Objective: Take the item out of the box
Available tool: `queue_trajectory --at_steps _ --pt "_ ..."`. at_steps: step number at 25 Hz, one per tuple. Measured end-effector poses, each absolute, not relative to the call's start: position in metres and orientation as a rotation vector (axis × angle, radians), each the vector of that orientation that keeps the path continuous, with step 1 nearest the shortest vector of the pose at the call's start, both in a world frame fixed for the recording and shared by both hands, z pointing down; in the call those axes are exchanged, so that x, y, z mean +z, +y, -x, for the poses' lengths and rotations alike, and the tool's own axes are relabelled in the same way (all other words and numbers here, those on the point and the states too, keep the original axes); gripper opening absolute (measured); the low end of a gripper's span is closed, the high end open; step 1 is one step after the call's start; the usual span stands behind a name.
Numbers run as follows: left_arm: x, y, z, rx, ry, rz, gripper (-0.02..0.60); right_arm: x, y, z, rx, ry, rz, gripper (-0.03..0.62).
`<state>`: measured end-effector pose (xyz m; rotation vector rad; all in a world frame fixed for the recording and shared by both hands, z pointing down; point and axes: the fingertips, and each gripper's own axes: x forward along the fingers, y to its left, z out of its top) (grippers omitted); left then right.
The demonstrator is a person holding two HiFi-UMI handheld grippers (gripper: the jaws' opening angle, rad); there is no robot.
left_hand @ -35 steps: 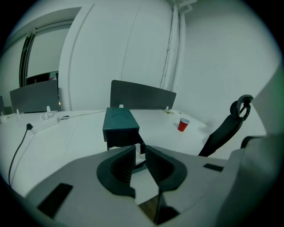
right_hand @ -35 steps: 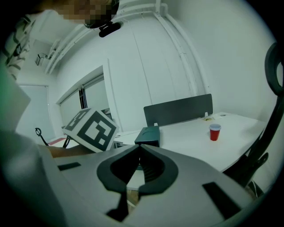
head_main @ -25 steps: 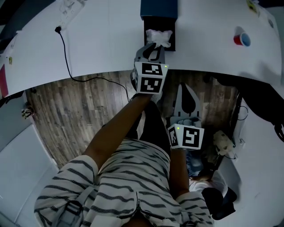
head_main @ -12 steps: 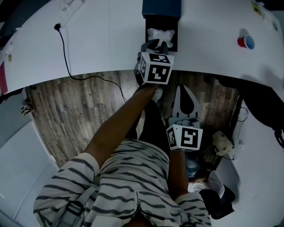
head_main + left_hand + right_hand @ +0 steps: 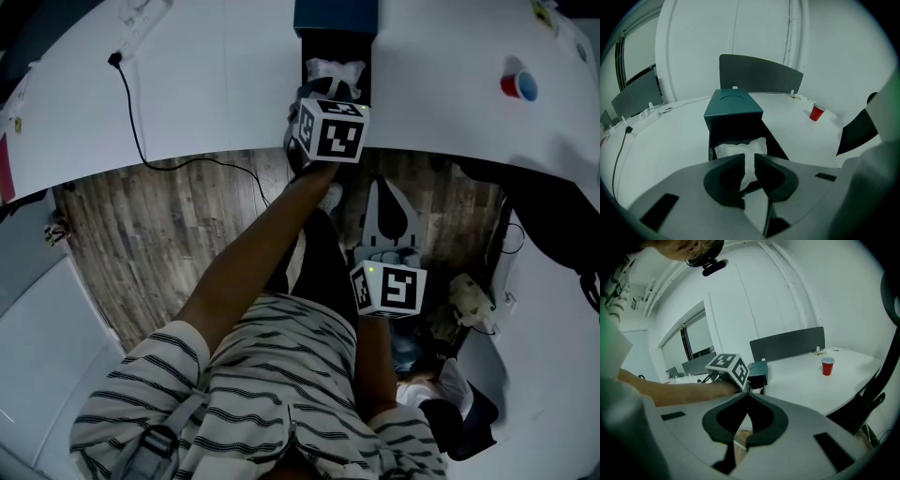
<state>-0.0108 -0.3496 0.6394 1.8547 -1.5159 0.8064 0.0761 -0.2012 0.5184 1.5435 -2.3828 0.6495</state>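
A dark teal box [image 5: 335, 17] [image 5: 732, 107] stands on the white table [image 5: 216, 84], its black tray [image 5: 774, 144] pulled toward me. A crumpled white tissue [image 5: 335, 70] [image 5: 736, 151] lies in the tray. My left gripper [image 5: 326, 91] [image 5: 749, 159] reaches into the tray's near end. Its jaws are drawn close, with a strip of the tissue pinched between them. My right gripper [image 5: 385, 185] [image 5: 747, 395] hangs low over the wooden floor below the table edge. It is shut and holds nothing.
A red cup [image 5: 511, 85] [image 5: 816, 112] [image 5: 827, 366] stands on the table to the right. A black cable [image 5: 141, 122] runs across the table's left part and over its edge. A dark partition [image 5: 759, 75] rises behind the box. Dark furniture [image 5: 553, 216] stands at the right.
My left gripper has moved forward from the table edge to the tray, and its jaws now sit on the tissue. The right gripper has hardly moved.
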Motion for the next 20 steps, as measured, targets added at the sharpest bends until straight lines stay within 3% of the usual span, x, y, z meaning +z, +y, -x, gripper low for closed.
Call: queue_trajectory --at_steps 20 --pt "0.655 -0.352 0.008 0.924 -1.479 -1.821 0.025 0.521 -0.202 -0.084 0.688 -2.371 -1.584 0.018"
